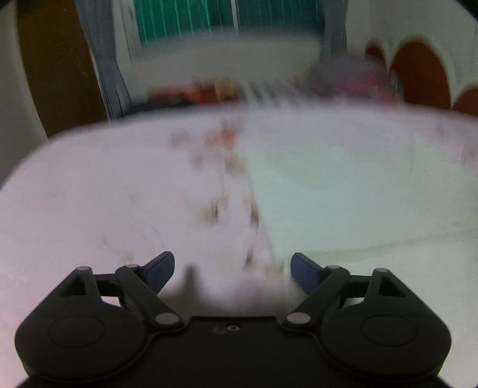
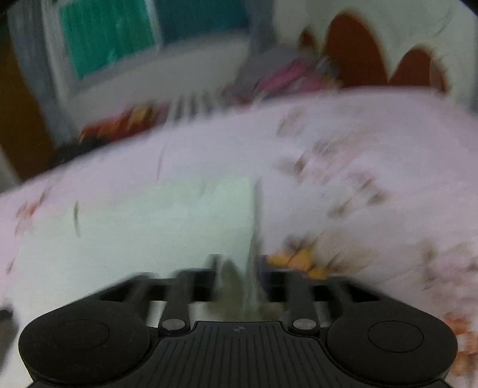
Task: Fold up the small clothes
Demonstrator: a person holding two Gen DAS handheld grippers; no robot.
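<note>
The right claw (image 2: 239, 286) pinches the pale green garment (image 2: 167, 221) stretching toward the frame's left, while the spread, empty left claw (image 1: 232, 268) hovers just left of its edge on the floral bed (image 1: 89, 194).

Your left tongs (image 1: 232, 270) hang over the bed (image 1: 89, 194), with the cloth (image 1: 343, 194) lying on it at your 1 o'clock. From your right tongs (image 2: 239, 277), the cloth (image 2: 167, 215) spreads toward 11 o'clock. Beyond the bed at 12 sits the window (image 1: 233, 21), and a clothes pile (image 2: 286, 74) lies at 1.
</note>
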